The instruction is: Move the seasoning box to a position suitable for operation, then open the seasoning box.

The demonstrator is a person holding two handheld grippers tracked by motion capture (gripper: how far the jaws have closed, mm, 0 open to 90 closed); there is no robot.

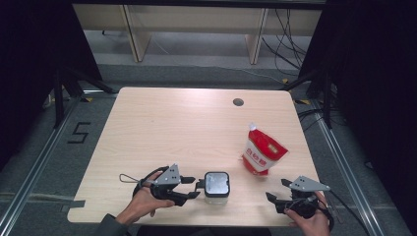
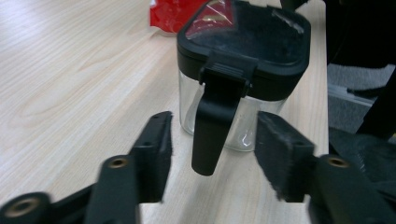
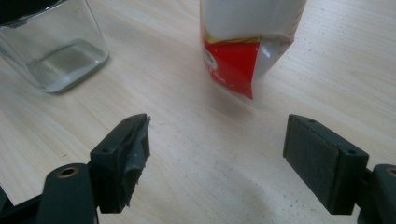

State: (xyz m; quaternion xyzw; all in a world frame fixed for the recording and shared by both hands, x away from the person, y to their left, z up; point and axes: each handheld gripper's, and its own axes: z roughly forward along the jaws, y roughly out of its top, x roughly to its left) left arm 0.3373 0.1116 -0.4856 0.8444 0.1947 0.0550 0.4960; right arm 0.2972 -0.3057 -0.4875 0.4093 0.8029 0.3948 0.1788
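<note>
We see a small square clear-walled jar with a black lid [image 1: 217,186] standing upright near the lower middle of the high view, close to the near edge of the pale wooden table [image 1: 187,128]. A black latch handle [image 2: 212,126] hangs down from the lid's front edge, and in the left gripper view it sits in the centre of the frame, right between the two black jaws. The left gripper [image 1: 191,187] lies just to the left of the jar in the high view, pointing at it. Its jaws stand spread, one on either side of the latch handle, and the pads do not press on it; clear gaps show on both sides. The person's left hand [image 1: 142,201] holds the gripper body from the lower left.

To the right of the jar and a little higher in the high view, a red and white stand-up pouch with a white spout [image 1: 261,152] sits on the table, well apart from the jar. The right gripper [image 1: 276,191] rests at the lower right, below the pouch, held by the right hand [image 1: 311,221]. In the right gripper view its jaws stand wide apart with bare tabletop between them; the pouch rises at the upper middle of that frame and the jar's glass base at the upper left.
</note>
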